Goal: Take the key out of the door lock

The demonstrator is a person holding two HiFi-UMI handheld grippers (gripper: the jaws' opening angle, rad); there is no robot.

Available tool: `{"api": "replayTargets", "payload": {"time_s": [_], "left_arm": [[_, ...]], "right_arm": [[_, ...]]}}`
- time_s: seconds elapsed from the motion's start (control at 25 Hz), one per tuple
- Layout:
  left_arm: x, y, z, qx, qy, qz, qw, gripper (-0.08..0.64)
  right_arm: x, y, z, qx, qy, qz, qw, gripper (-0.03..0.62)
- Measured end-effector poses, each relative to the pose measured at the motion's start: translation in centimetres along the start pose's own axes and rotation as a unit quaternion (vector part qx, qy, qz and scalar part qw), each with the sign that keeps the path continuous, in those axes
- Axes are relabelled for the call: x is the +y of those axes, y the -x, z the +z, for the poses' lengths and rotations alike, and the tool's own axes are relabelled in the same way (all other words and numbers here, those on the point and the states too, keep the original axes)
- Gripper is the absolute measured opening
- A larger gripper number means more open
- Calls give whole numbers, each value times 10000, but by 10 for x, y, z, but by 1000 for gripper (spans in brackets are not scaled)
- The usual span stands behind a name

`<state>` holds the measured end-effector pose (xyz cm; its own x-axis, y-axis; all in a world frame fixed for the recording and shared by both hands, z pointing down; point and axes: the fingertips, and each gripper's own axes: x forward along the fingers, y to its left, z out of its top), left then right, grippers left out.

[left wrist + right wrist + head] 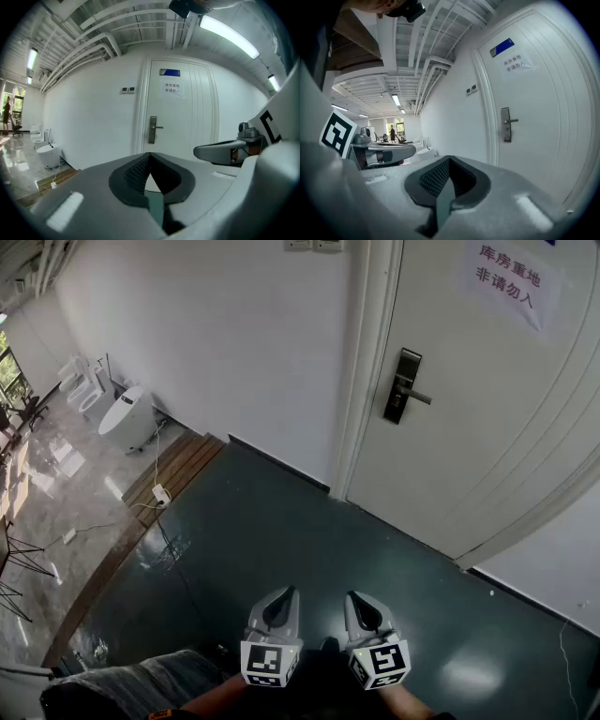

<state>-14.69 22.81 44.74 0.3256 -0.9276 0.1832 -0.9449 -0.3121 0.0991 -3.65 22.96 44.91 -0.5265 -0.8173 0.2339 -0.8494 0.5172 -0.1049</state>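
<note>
The white door point(487, 399) stands shut at the upper right of the head view. Its dark lock plate point(403, 385) carries a lever handle pointing right; a key in it is too small to make out. Both grippers hang low and far from the door, side by side above the dark floor. My left gripper point(278, 601) is shut, tips meeting, nothing held. My right gripper point(361, 606) is shut and empty too. The left gripper view shows the lock plate point(152, 130) beyond its closed tips point(149, 154). In the right gripper view the lock plate point(505, 124) sits right of the tips point(449, 159).
A paper sign point(506, 277) is taped high on the door. White toilets point(127, 418) stand at the left by the wall, beside wooden boards point(178, 465) and a power strip with a cable point(161, 493). A trouser leg point(131, 690) shows at the bottom left.
</note>
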Motion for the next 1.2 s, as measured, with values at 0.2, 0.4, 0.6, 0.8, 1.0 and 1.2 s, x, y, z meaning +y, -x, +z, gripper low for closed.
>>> {"api": "replayTargets", "payload": {"time_s": [0.2, 0.4, 0.6, 0.8, 1.0, 1.2], "left_arm": [[2, 1, -1, 10, -3, 11, 10000, 18], [-1, -4, -1, 23, -14, -2, 10000, 18], [-8, -9, -3, 57, -18, -28, 10000, 18], [-21, -19, -2, 91, -39, -60, 9999, 18], [-36, -31, 2, 117, -75, 24, 9999, 18], [-46, -45, 7, 87, -119, 135, 9998, 18]], "right_arm": [[1, -1, 0, -35, 47, 14, 10000, -9], [-2, 0, 0, 4, -19, 0, 10000, -9], [-16, 3, -3, -5, -164, -89, 9998, -9], [-37, 9, -5, -40, -324, -190, 9993, -8], [-60, 15, -8, -58, -509, -169, 9985, -8], [-83, 22, -10, -123, -624, -209, 9978, -8]]}}
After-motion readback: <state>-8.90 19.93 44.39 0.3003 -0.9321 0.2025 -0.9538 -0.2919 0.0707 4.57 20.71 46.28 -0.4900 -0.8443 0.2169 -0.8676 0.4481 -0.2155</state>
